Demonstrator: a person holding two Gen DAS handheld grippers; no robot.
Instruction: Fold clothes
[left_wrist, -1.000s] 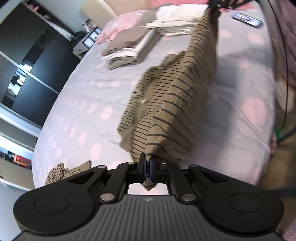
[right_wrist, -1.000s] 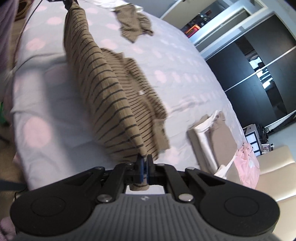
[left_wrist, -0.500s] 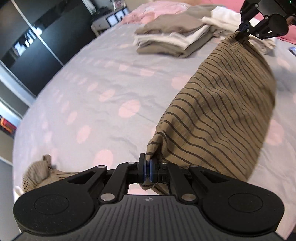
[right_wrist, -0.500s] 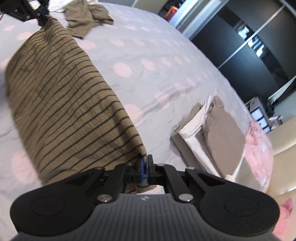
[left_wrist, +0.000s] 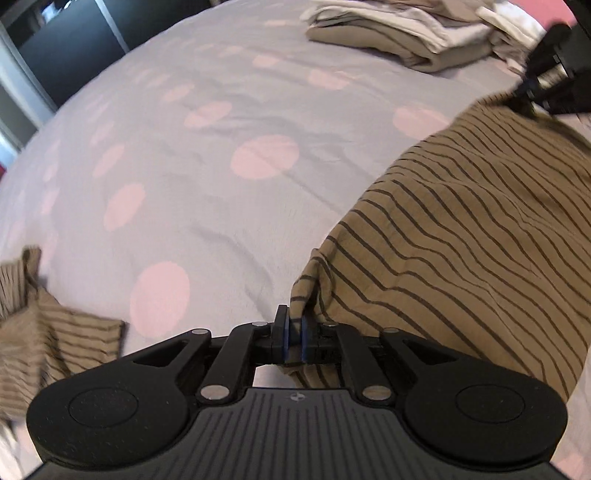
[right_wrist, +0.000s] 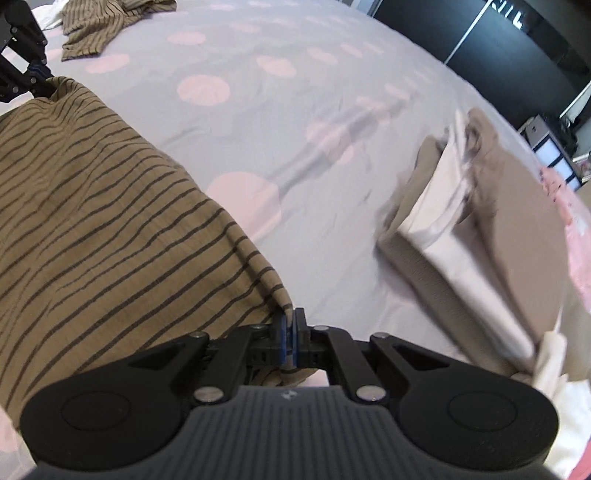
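Observation:
A brown garment with thin dark stripes (left_wrist: 461, 236) lies spread low over the bed, stretched between my two grippers; it also shows in the right wrist view (right_wrist: 110, 206). My left gripper (left_wrist: 293, 330) is shut on one corner of it. My right gripper (right_wrist: 290, 332) is shut on the opposite corner. The right gripper shows at the far end in the left wrist view (left_wrist: 532, 86). The left gripper shows at the far end in the right wrist view (right_wrist: 37, 74).
The bed has a grey cover with pink dots (left_wrist: 221, 147). A stack of folded beige and white clothes (right_wrist: 480, 221) lies on the right gripper's side. A second crumpled striped garment (left_wrist: 40, 325) lies by the left gripper. Dark wardrobe doors (right_wrist: 498, 33) stand beyond the bed.
Both grippers have come down with the striped garment, from hanging high above the bed to laid low across it. The cloth now spreads wide on the cover.

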